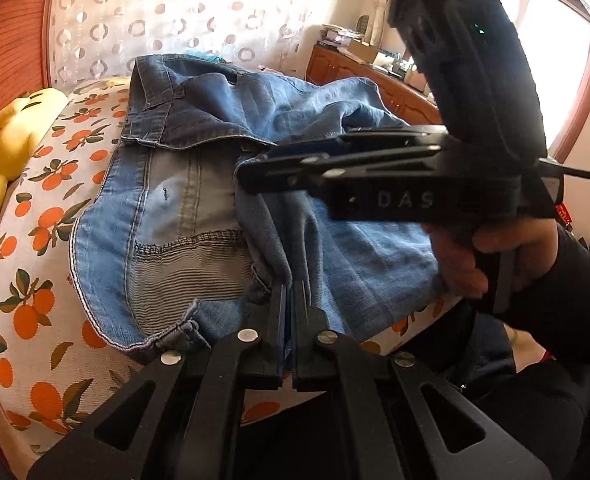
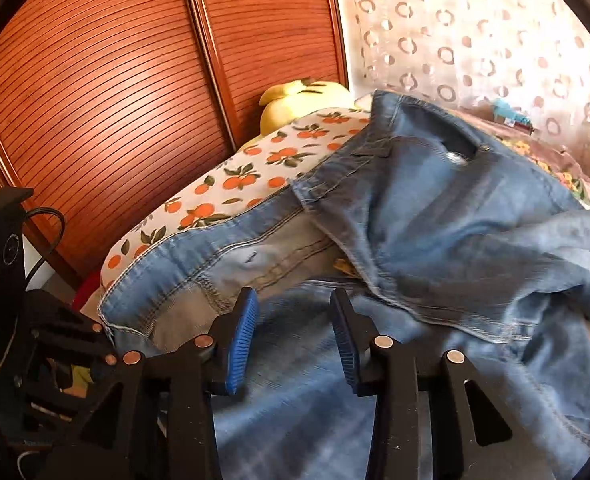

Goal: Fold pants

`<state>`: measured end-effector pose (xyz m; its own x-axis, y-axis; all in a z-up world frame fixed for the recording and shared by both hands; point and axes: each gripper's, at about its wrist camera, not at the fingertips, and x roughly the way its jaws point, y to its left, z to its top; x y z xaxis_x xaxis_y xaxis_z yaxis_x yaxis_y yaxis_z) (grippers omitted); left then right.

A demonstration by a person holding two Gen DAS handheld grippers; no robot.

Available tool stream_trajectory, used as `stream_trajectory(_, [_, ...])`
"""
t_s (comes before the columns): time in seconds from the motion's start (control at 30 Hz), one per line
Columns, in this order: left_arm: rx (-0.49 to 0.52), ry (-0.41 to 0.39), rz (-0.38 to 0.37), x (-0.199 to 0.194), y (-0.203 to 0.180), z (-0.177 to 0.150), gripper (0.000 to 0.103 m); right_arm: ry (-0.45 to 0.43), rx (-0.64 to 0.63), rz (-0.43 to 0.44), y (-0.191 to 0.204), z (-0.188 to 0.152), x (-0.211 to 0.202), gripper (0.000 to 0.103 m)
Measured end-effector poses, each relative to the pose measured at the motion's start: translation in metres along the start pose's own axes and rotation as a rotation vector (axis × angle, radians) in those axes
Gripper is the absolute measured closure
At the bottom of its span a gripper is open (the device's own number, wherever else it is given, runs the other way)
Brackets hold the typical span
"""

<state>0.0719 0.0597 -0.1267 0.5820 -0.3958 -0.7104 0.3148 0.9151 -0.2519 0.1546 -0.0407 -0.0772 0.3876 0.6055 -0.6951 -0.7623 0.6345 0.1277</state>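
Note:
Blue jeans point(image 1: 199, 168) lie rumpled on a bed with an orange-print sheet point(image 1: 35, 240); the waistband end is far, a light, partly inside-out part lies near left. My left gripper point(image 1: 289, 292) is shut on a fold of the jeans at the near edge. My right gripper point(image 1: 255, 174) reaches in from the right above the jeans, held by a hand. In the right wrist view the jeans point(image 2: 435, 220) fill the frame and the right gripper point(image 2: 293, 308) is open, its blue pads point(image 2: 241, 336) just over the denim.
A yellow plush toy point(image 1: 11, 136) lies at the bed's left edge. A slatted wooden wardrobe point(image 2: 115, 100) stands behind. A patterned curtain point(image 1: 175, 12) hangs at the back. A cluttered wooden cabinet point(image 1: 359, 72) stands under a window at right.

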Motion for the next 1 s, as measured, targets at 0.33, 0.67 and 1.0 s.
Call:
stream_trajectory(0.33, [-0.012,-0.034,-0.005,-0.001,0.001,-0.004,0.101,0.081,0.037,-0.001,0.0,0.007,0.014,0.063])
stream_trajectory(0.67, [-0.041,-0.05,-0.018,-0.004,0.005,-0.005,0.101,0.122,0.03,0.029,0.003,0.007,0.025,0.086])
stream_trajectory(1.0, [-0.065,-0.121,0.003,-0.035,0.023,0.024,0.075,-0.063,0.115,0.055,-0.016,-0.026,-0.036,0.092])
